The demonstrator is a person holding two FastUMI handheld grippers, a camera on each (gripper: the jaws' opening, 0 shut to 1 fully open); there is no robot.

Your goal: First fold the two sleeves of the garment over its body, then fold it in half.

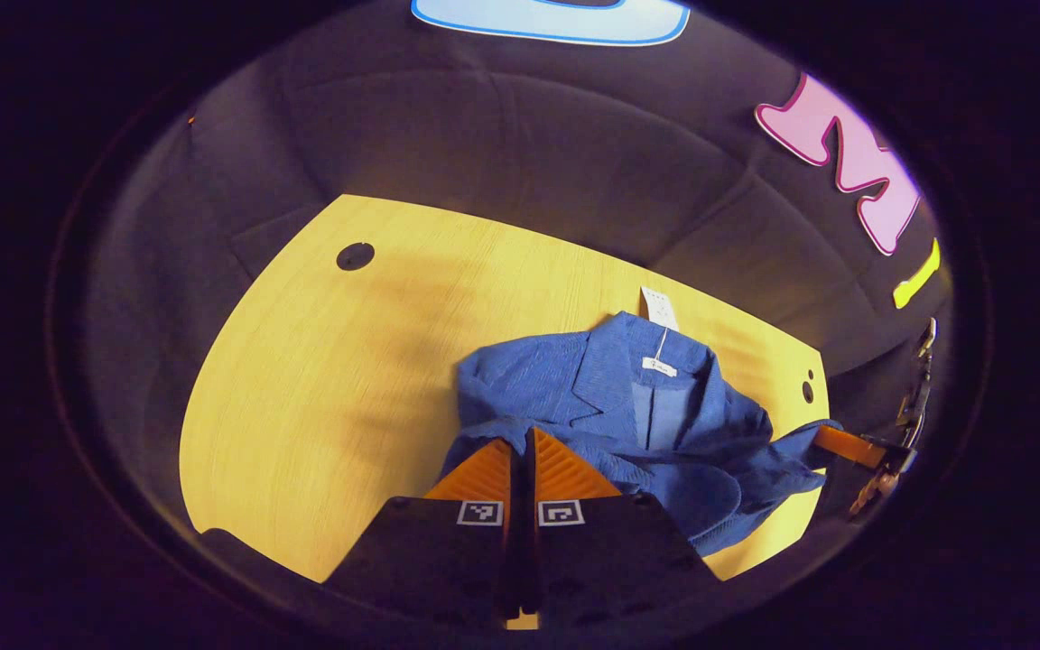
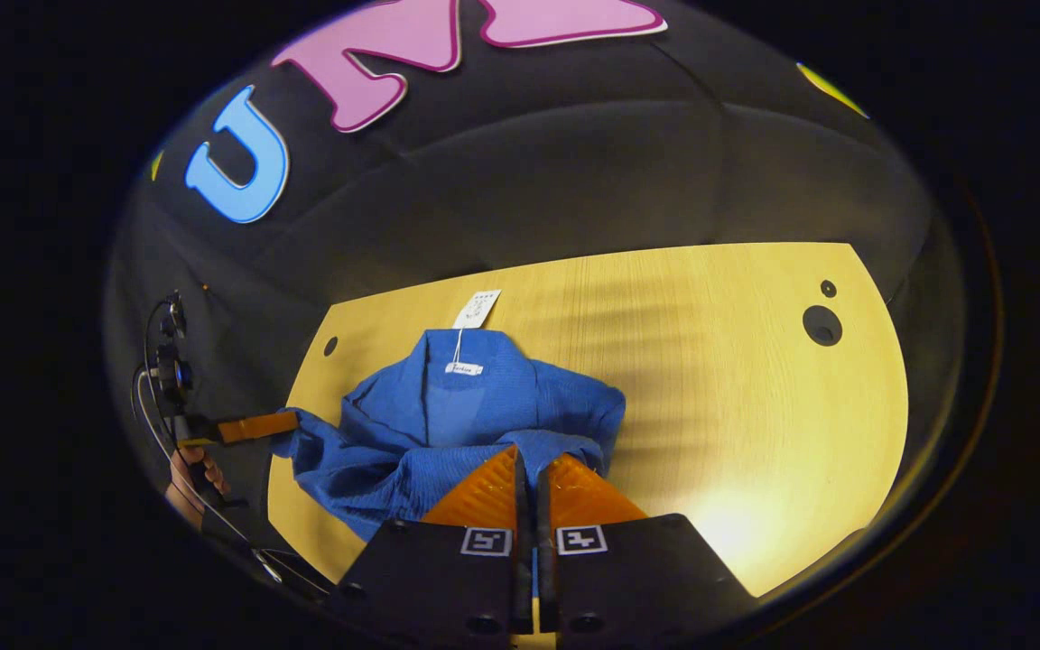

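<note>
1. Garment: a blue ribbed jacket lies collar-up on the yellow wooden table, its open collar and white neck label facing up, with a white hang tag resting on the wood just beyond the collar.
2. Cloth along the jacket's near edge is bunched and rumpled rather than flat; in the right gripper view the jacket sits towards the table's left side, with bare wood stretching well to the right of it.
3. Left gripper: its orange fingers are drawn tight together with only a thin slit between them, tips at the jacket's near fold; blue cloth meets the tips, but whether any is pinched I cannot tell.
4. Right gripper: fingers likewise pressed close, tips right at the near blue fold; a grip on the cloth cannot be made out.
5. Off to the side in each view, the other gripper's orange finger reaches a bunched end of the jacket at the table's edge.
6. Round holes mark the tabletop's far corners, well apart from the jacket.
7. A hand holds that far gripper, below its orange finger.
</note>
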